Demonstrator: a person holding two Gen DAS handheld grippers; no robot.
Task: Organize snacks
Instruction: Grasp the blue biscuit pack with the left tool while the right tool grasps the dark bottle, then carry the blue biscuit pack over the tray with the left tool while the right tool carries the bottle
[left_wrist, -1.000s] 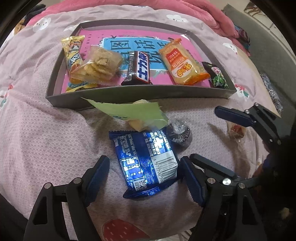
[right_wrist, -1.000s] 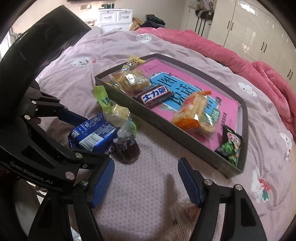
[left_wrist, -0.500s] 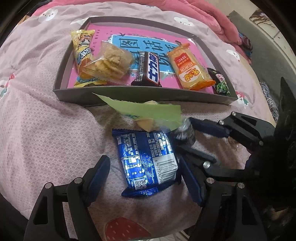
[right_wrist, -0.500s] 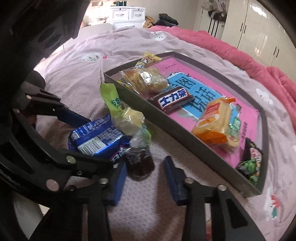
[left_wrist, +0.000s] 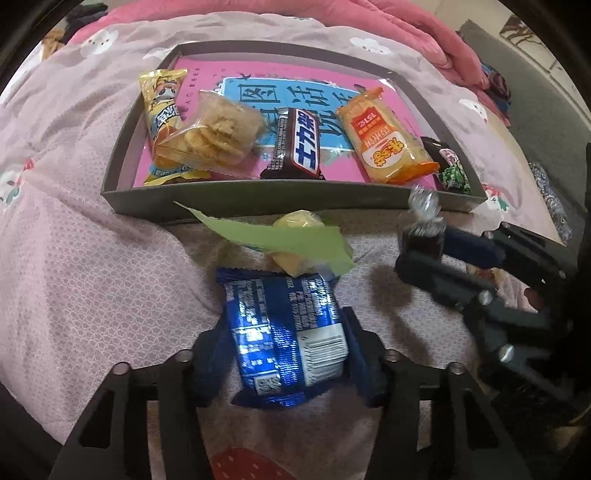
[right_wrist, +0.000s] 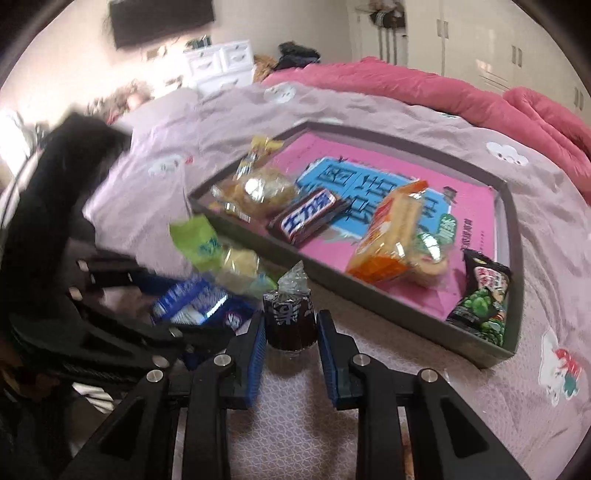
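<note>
1. Snacks first: blue packet (left_wrist: 286, 339) sits between my left gripper's (left_wrist: 286, 350) pads, which have just been closing and now clamp its sides, on the pink bedspread (left_wrist: 92, 266).
2. Dark jelly cup (right_wrist: 290, 323) is pinched in my right gripper (right_wrist: 290, 341), just in front of the tray.
3. Grey tray (left_wrist: 258, 197) holds a yellow packet (left_wrist: 162, 110), clear cracker bag (left_wrist: 218, 134), chocolate bar (left_wrist: 299, 146), orange pack (left_wrist: 384, 136) and green pea bag (left_wrist: 450, 170).
4. Green-wrapped snack (left_wrist: 295, 243) lies between blue packet and tray.
</note>
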